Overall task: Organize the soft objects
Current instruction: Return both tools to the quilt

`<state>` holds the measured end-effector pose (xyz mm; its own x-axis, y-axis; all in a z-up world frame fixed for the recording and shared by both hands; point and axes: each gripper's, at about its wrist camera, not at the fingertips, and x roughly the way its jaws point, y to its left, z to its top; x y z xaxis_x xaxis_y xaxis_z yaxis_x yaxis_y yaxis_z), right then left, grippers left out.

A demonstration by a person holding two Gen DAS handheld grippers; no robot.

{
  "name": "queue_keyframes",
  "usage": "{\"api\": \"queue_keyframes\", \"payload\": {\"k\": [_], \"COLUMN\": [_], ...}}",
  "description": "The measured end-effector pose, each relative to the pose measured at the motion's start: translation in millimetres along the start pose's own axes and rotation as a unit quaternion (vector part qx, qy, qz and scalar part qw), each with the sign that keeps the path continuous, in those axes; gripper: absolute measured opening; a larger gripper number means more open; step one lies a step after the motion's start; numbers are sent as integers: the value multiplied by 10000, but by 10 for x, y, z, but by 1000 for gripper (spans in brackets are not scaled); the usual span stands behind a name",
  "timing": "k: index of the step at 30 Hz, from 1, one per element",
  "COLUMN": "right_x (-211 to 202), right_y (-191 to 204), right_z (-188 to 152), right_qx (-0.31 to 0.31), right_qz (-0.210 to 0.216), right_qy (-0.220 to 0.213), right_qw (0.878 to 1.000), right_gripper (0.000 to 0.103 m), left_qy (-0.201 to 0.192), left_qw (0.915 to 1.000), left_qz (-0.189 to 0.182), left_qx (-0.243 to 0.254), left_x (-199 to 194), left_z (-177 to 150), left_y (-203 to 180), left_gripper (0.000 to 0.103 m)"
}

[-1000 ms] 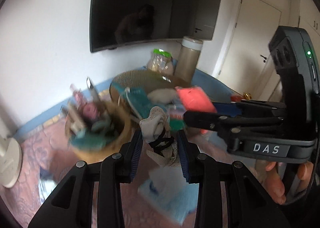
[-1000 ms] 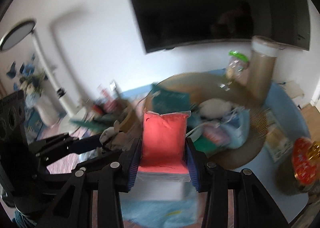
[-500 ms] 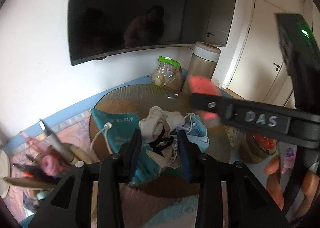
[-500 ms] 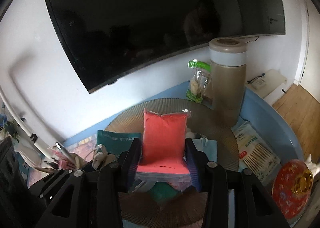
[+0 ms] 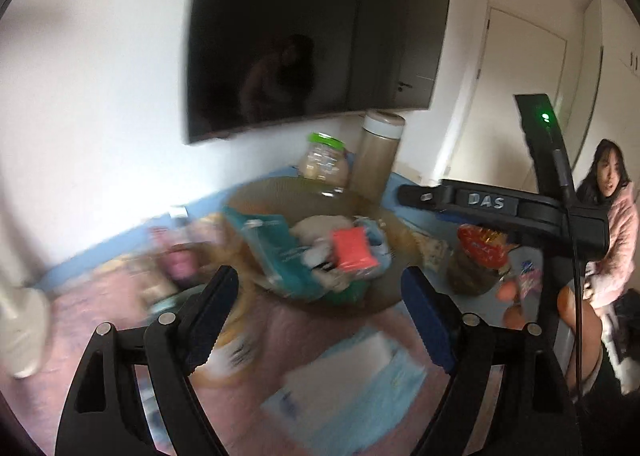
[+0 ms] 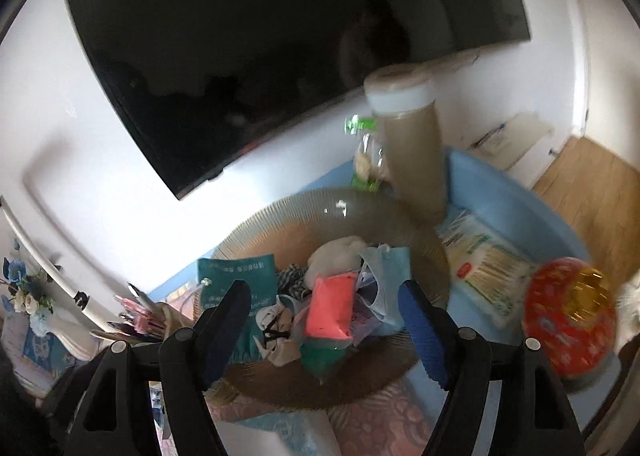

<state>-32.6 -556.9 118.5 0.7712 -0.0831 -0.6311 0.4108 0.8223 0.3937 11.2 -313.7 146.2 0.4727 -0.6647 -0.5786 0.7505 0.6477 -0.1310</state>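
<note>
I note the red soft pack (image 6: 331,307) lying on top of the pile in the ribbed brown plate (image 6: 256,220), tilted, resting against a light blue face mask (image 6: 384,276) on its right. A white sock with a black band (image 6: 276,330) lies just beside it on the left, and a teal packet (image 6: 236,280) stands further left at the plate's near rim. A white soft lump (image 6: 338,256) sits behind the pack.

My right gripper (image 6: 325,330) hovers over the near side of the plate with its jaws opening; the blue pads stand clear on either side of the pack and press on nothing. My left gripper (image 5: 320,320) is likewise opening, wide, nothing between its pads (that view is smeared, so detail on the table is poor). From the left view the same pile shows beyond the fingers, red pack (image 5: 354,252) uppermost, and the right gripper's black body crosses at the right edge.

Behind the plate stand a tall tan canister with a white collar (image 6: 412,143) and a green-lidded jar (image 5: 322,159). To the right lie a pack of cotton swabs (image 6: 486,268) and a red round tin (image 6: 570,320). A basket of pens (image 6: 138,312) sits to the left. A dark television (image 6: 260,35) hangs on the wall. A person in a pink fluffy top (image 5: 616,240) sits at the far right.
</note>
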Motion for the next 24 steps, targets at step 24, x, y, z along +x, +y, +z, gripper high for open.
{"api": "queue_keyframes", "payload": {"k": [24], "right_x": [-231], "right_y": [2406], "right_z": [-1719], "right_qx": [-2846], "right_qz": [1925], "right_qy": [566], "right_qw": [9374], "right_gripper": [89], "left_qy": [192], "left_qw": [9148], "left_qz": [3760], "left_qx": [-1461], "left_x": [-2024], "left_z": [-1576], "left_y": [2030], "left_gripper": [102]}}
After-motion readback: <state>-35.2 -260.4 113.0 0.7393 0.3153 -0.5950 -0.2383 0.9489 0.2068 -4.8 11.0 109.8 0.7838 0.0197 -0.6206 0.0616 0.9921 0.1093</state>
